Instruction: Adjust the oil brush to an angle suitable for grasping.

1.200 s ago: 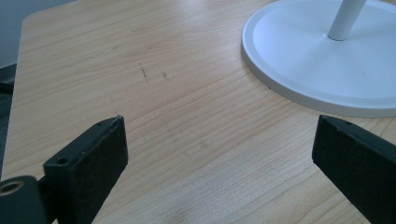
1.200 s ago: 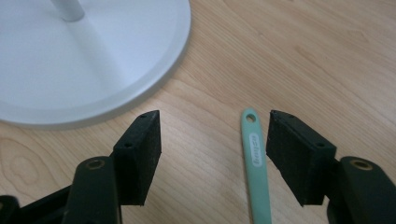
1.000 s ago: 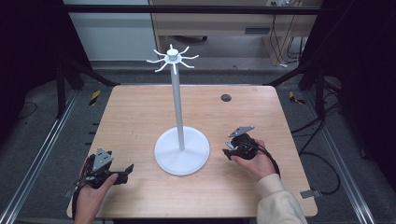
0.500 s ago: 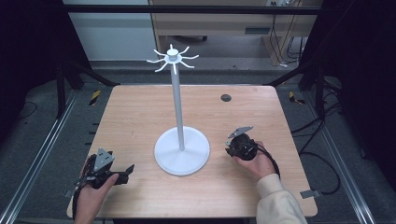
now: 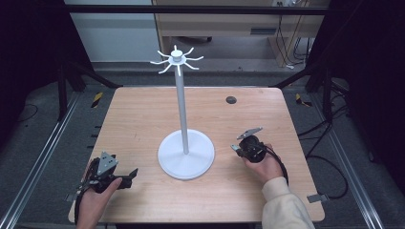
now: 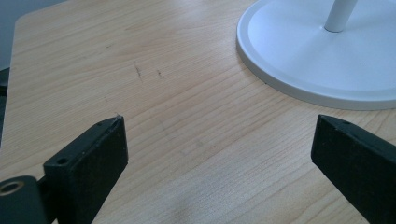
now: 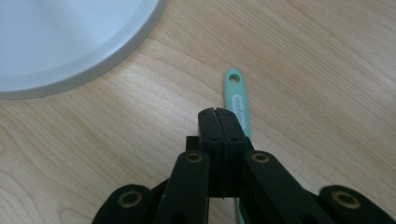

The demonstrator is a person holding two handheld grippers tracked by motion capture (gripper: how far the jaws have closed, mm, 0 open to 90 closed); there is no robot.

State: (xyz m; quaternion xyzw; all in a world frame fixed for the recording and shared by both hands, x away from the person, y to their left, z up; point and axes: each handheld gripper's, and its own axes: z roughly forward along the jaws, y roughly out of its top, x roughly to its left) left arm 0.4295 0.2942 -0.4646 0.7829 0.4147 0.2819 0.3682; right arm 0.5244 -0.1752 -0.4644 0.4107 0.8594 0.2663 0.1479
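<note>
High view: one white stand (image 5: 186,153), two grippers; left gripper (image 6: 219,154) agape, right gripper (image 7: 218,113) closed above one green handle (image 7: 236,100).

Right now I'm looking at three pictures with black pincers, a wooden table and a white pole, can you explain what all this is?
No robot here: a person sits at a light wooden table holding a black two-jaw hand tool in each hand. One picture looks down from above; the other two come from small cameras riding on each tool.

The left claw is open over bare wood, with nothing between its jaws. The right claw is shut, and a mint green plastic handle with a hanging hole lies flat on the table beside it; whether it is gripped I cannot tell.

In the middle stands a tall white stand with a round base and curved hooks on top.
</note>
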